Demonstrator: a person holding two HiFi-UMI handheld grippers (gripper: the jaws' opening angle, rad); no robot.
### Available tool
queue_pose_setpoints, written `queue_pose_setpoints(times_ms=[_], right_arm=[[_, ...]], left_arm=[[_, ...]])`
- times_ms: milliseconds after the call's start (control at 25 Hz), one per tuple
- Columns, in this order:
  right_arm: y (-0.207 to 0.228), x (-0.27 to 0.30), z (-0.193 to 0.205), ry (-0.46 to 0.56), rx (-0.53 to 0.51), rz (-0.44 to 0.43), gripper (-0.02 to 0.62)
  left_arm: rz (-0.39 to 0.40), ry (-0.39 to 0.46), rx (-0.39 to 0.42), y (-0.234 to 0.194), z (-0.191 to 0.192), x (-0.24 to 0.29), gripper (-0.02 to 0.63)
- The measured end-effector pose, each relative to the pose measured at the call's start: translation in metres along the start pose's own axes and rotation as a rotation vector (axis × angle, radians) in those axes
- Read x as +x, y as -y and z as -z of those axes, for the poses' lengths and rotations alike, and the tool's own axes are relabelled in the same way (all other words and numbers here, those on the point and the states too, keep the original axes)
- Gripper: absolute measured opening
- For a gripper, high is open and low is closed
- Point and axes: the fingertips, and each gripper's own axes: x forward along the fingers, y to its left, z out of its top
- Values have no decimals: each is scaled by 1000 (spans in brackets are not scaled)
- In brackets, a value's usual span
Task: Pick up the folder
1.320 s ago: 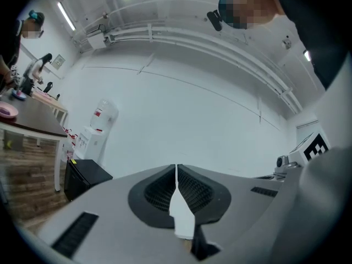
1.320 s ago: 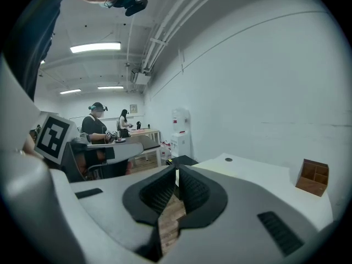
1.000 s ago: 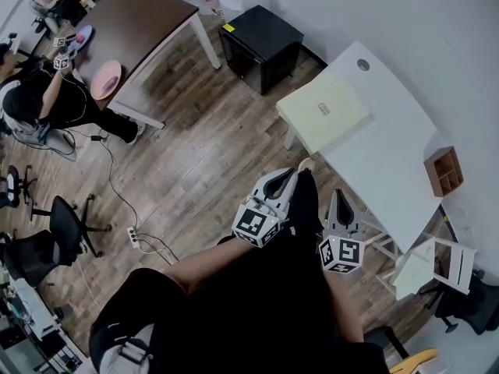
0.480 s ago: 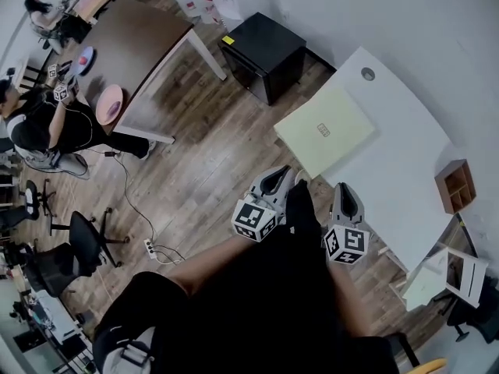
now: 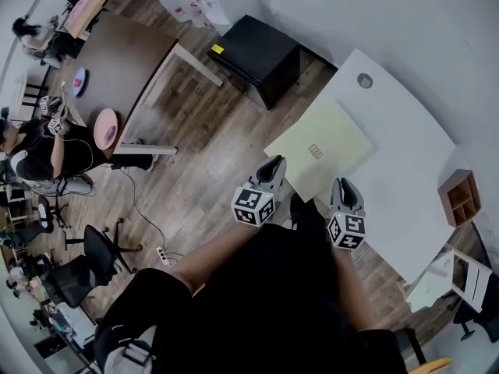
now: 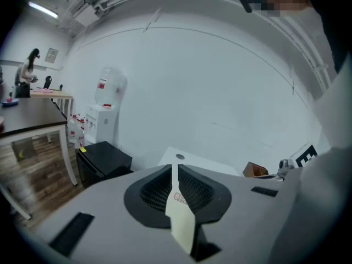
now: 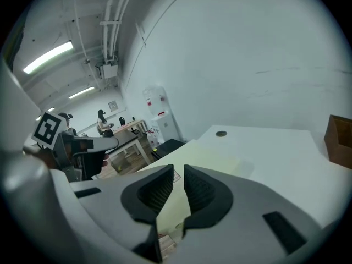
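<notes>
In the head view, the pale yellow folder (image 5: pixel 320 148) lies flat on the white table (image 5: pixel 405 154), on its left part, and one corner seems to reach past the table's edge over the wood floor (image 5: pixel 210 139). The left gripper (image 5: pixel 273 164) hangs just beside the folder's near left edge and the right gripper (image 5: pixel 344 185) hangs at its near right edge; whether either one touches it I cannot tell. On the far side of the table stands a small wooden box (image 5: pixel 460 197), well apart from the folder, and a black cabinet (image 5: pixel 253 49) stands on the floor beyond the table's end. Farther left are a brown table (image 5: pixel 117 68) with a pink plate (image 5: pixel 105 128), a seated person (image 5: pixel 39 154) and an office chair (image 5: pixel 86 263). In the left gripper view, the jaws stand together with only a hairline slit and hold nothing. A strip of the folder shows through the slit, and a water dispenser (image 6: pixel 102 120) stands against the wall behind the cabinet. In the right gripper view, the jaws have just parted by a crack and stand nearly together, with nothing between the pads. The folder lies straight ahead beneath them, with bare tabletop and a round cable hole (image 7: pixel 221 133) beyond it. Nothing stands between either gripper and the folder.
</notes>
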Motion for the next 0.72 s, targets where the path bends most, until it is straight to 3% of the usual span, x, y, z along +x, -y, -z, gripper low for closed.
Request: queue_pose_setpoints(times_ms=[80, 200, 600, 720], right_arm=[[12, 13, 9, -39, 19, 5, 57], [32, 31, 27, -106, 65, 13, 141], [76, 70, 64, -181, 359, 51, 250], [73, 80, 73, -217, 451, 26, 261]], left_arm=[[-27, -21, 1, -16, 0, 14, 25], [-47, -46, 30, -32, 2, 35, 28], [38, -268, 91, -72, 53, 107, 238], [76, -339, 91, -79, 69, 123, 269]])
